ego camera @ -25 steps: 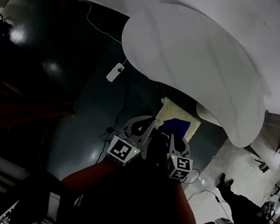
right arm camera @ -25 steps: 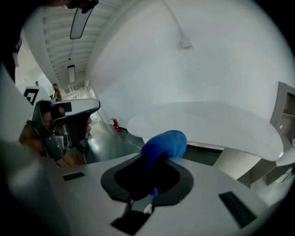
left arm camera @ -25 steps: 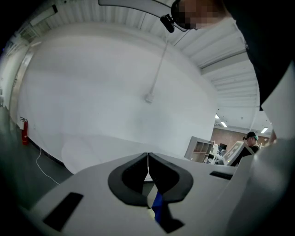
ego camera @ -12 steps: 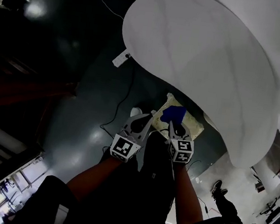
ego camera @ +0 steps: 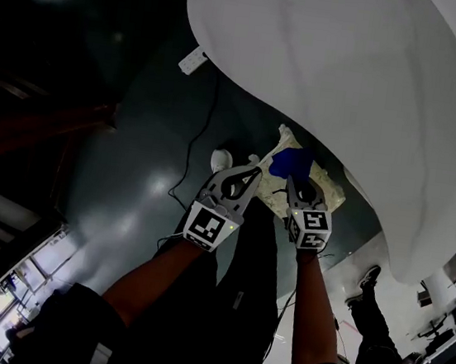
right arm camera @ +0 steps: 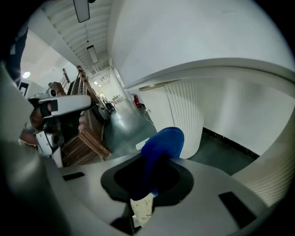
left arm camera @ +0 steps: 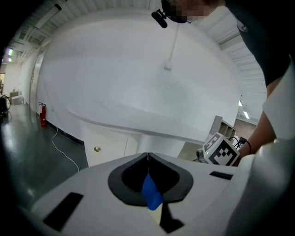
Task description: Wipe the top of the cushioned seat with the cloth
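Observation:
A cream cushioned seat (ego camera: 327,192) sits on the dark floor, partly under the edge of a big white curved table. A blue cloth (ego camera: 290,162) lies bunched on top of it. My right gripper (ego camera: 296,183) is shut on the cloth, which bulges up out of the jaws in the right gripper view (right arm camera: 161,143). My left gripper (ego camera: 255,171) hovers just left of the cloth with its tips touching. In the left gripper view a strip of blue cloth (left arm camera: 151,193) and cream seat (left arm camera: 156,214) shows behind the closed tips; whether they pinch it is unclear.
The white table (ego camera: 350,76) overhangs the seat from the upper right. A white power strip (ego camera: 192,58) and its cable (ego camera: 193,143) lie on the glossy dark floor to the left. Dark wooden furniture (ego camera: 28,117) stands at far left. Another person's legs (ego camera: 370,308) show at lower right.
Both grippers have moved forward and up in the head view, closer to the seat and the table's edge. The right gripper has kept the blue cloth throughout.

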